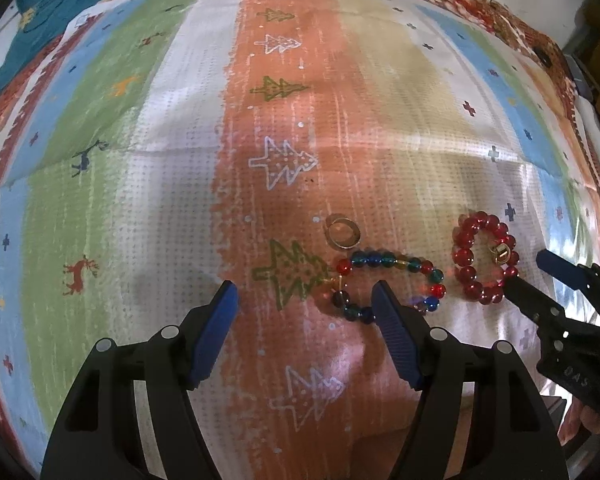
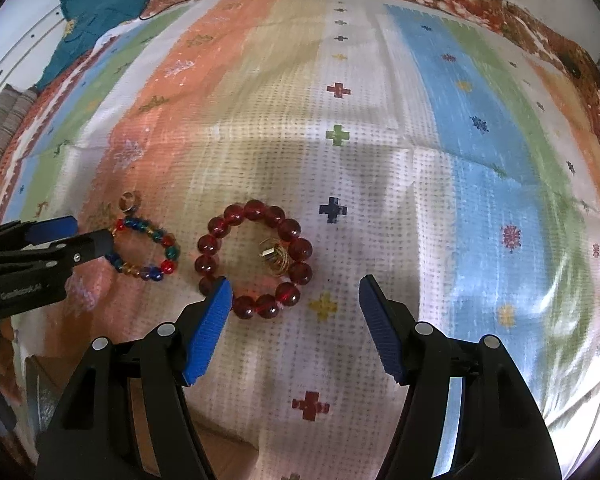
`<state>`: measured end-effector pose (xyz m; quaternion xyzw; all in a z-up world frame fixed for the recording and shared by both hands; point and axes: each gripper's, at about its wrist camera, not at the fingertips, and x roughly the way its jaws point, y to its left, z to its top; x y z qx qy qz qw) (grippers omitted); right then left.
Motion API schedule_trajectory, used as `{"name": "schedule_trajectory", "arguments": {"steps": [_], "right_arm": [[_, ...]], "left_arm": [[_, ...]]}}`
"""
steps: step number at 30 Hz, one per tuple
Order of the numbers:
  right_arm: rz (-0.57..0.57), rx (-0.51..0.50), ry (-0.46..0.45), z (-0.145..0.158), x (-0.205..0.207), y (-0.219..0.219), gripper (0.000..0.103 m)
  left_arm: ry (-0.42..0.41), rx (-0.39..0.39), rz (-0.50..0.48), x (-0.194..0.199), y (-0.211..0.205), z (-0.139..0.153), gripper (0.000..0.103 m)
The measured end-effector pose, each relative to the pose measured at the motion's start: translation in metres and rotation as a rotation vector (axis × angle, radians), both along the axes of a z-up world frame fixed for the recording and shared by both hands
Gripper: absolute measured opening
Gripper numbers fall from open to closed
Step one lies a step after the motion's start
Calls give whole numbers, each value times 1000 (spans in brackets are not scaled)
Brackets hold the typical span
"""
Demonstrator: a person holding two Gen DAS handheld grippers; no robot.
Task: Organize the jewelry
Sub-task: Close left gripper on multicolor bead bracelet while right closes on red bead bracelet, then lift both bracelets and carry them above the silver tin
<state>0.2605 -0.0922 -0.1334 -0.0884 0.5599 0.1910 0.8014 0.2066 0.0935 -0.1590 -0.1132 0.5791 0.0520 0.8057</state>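
Striped patterned cloth (image 2: 380,152) carries a red bead bracelet (image 2: 255,258) beside a multicolored bead bracelet (image 1: 388,286). Both the left gripper (image 1: 305,308) and right gripper (image 2: 295,304) are spread, holding nothing. Closing on one bead strand, not the gold charm (image 2: 275,258), would likely lift cleanly.

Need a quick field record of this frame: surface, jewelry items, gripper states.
surface: striped patterned cloth
item 1: red bead bracelet, lying flat
item 2: gold earring, inside the red loop
item 3: multicolor bead bracelet, left of the red one
item 4: gold ring, just beyond the multicolor bracelet
left gripper: open, one finger over the multicolor bracelet
right gripper: open, holding nothing, at the red bracelet's near edge
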Motion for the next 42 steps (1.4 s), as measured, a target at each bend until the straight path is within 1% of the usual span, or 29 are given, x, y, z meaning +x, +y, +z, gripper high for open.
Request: {"name": "schedule_trajectory", "arguments": {"steps": [3,7,11,13,14,15,16,17,18,20,22,24,25,26,31,35,39,42], "right_arm": [[5,-5,11,-5,2,2,66],[5,-12,7,-8,4,3,66],[6,-15,6,-8,5,5,66],[13,-23,6,-8,5,5,66],[18,-27,9,-8,4,5,66],[26,-28,14,-8,4,5,62],[34,-25,20,-7,3,6,50],[37,-31,22,-8,2,6,39],[40,-49,20,-8,1,6,21],[55,-61,12,-9,-1,7,21],[55,-57,7,-9,-2,6,20],[51,-48,4,-8,-2,4,20],[46,-49,-7,-6,-1,3,14],[43,-48,-17,-4,-2,1,14],[21,-13,-56,14,1,-8,14],[27,2,-85,25,-1,-6,14],[42,5,-122,35,-5,-3,14],[51,18,-123,40,-3,-3,14]], "left_arm": [[-1,4,-4,2,0,-2,68],[2,29,-20,6,-4,-4,68],[12,92,-56,5,-13,-9,68],[18,128,-70,6,-16,-10,63],[18,137,-73,5,-17,-10,63],[20,142,-69,5,-16,-10,57],[22,149,-65,6,-15,-10,46],[23,156,-59,6,-14,-8,39],[26,156,-57,6,-13,-8,26],[38,172,-76,5,-14,-8,11],[39,207,-99,5,-20,-8,10],[41,227,-102,3,-23,-6,9],[43,231,-100,3,-24,-5,9],[44,228,-97,3,-25,-4,9],[-5,176,-76,2,-30,15,9],[-38,129,-56,3,-34,27,9],[-65,117,-55,2,-36,40,9],[-69,110,-63,1,-37,44,9]]}}
